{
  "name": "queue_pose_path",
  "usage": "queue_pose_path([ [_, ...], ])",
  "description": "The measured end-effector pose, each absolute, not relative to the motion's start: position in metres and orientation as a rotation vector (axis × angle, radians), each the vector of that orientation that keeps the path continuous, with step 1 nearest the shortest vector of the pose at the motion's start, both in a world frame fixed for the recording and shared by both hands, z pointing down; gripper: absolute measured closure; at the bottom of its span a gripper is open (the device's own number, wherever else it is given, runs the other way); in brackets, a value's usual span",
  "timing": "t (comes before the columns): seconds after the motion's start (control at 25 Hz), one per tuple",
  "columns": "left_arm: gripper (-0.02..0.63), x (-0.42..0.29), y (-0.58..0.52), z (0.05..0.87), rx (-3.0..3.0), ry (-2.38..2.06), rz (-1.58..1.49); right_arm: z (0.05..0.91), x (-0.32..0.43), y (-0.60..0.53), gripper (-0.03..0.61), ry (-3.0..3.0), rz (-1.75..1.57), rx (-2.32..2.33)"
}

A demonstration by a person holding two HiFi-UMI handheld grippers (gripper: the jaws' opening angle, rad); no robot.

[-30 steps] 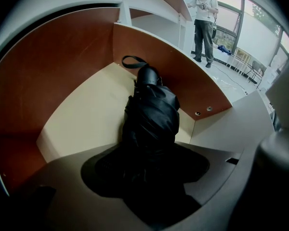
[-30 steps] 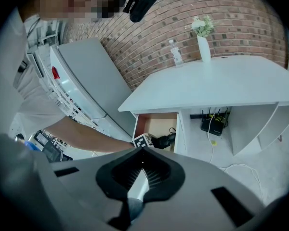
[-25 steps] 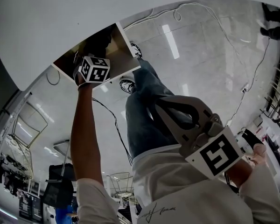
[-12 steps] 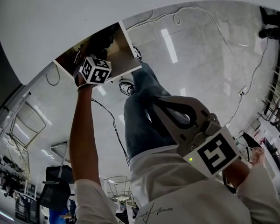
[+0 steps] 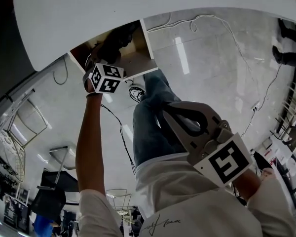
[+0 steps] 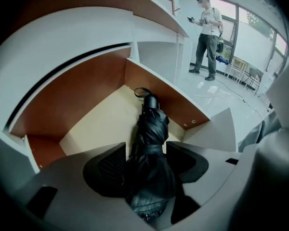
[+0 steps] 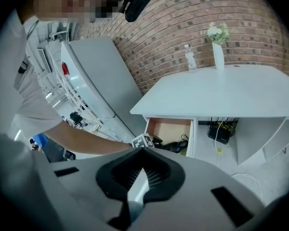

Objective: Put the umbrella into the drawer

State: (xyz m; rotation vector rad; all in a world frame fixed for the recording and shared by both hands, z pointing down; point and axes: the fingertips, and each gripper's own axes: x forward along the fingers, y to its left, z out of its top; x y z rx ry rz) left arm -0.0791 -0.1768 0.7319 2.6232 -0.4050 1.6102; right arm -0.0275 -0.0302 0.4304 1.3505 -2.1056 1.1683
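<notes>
The black folded umbrella (image 6: 151, 124) lies lengthwise on the pale floor of the open drawer (image 6: 96, 124), handle end toward the back wall. My left gripper (image 6: 145, 148) hangs just above its near end. Its jaws stand wide on either side of the fabric, pads not pressing, and have just been closing a little. In the head view the left gripper's marker cube (image 5: 107, 78) sits at the drawer's (image 5: 138, 58) front. The right gripper view shows the umbrella (image 7: 176, 145) in the drawer (image 7: 168, 129). My right gripper (image 7: 143, 154) (image 5: 165, 113) is shut and empty, held back near my body.
The drawer belongs to a white table (image 7: 221, 90) (image 5: 138, 14) carrying a vase with flowers (image 7: 217, 47) and a bottle (image 7: 189, 59). A black box with cables (image 7: 221, 131) sits under it. Cables (image 5: 207, 14) trail on the glossy floor. A person (image 6: 207, 37) stands far off.
The left gripper's cube has drawn back from the drawer toward the camera. The whole head view has shifted slightly. The right gripper stays much where it was.
</notes>
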Motion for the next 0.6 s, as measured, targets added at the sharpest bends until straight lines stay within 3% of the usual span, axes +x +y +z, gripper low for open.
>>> queue_pose_path([
  [0.6,0.454,-0.097,-0.172,0.657,2.649,-0.532,1.299,0.398,-0.059,-0.035,0.561,-2.151,1.035,1.305],
])
